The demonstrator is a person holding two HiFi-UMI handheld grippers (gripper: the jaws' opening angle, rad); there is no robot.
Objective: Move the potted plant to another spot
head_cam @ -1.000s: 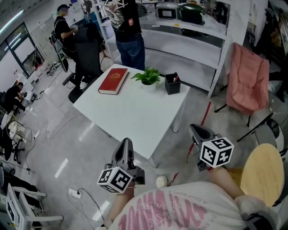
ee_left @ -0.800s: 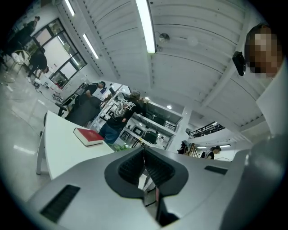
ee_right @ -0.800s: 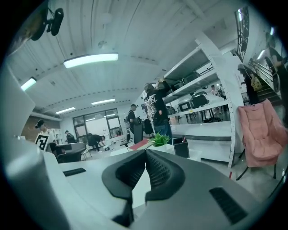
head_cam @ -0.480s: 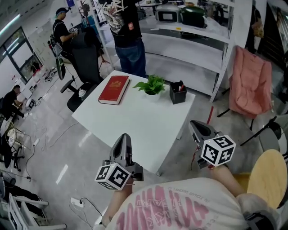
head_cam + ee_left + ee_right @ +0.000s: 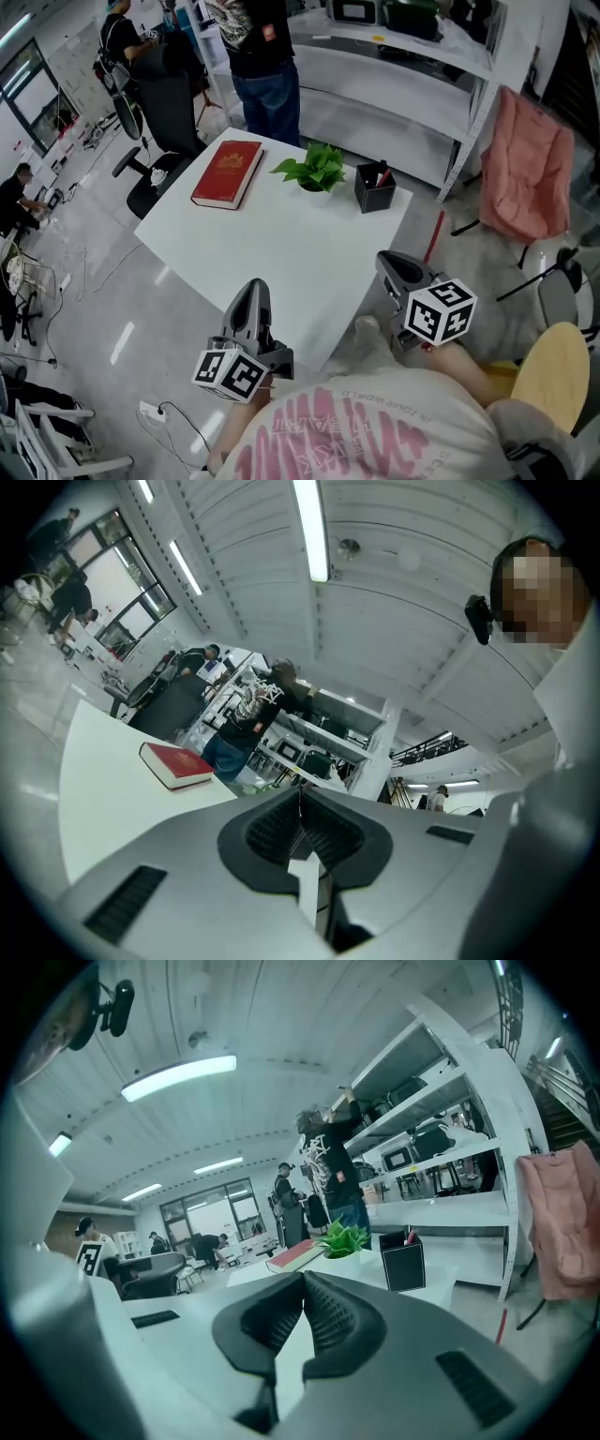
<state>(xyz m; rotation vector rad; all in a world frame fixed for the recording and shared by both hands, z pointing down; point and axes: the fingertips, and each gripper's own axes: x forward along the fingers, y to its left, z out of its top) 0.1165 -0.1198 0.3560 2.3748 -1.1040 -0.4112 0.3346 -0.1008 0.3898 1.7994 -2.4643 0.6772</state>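
White square surface (image 5: 281,246) in a busy workshop, with metal shelving (image 5: 412,66) along the far wall and a person in dark clothes (image 5: 258,56) standing at the far edge. The potted plant (image 5: 314,169) sits near that far edge, between a red book (image 5: 228,173) to its left and a black pen holder (image 5: 375,187) just beside it on the right, touching neither.

Both tools wait at the near side, well apart from the plant. The left gripper (image 5: 251,298) hovers over the near edge with its jaws pressed together on nothing. The right gripper (image 5: 396,270) hangs off the near right corner, likewise closed and empty. Its own camera looks across the surface at the green leaves (image 5: 345,1238).

The plant looks small and light, an easy lift for one gripper. Its leaves are soft and thin and would bend or tear if pinched, so they offer no hold. The pale pot (image 5: 317,187), mostly hidden under the foliage, is probably stiff and smooth, and so likely slippery. The sound place to take it is across the pot's wall below the leaves, from the near side where no neighbour crowds it. It probably has to stay upright, since a tilt could spill soil or let it slide from the pads. Either gripper must spread its jaws first.
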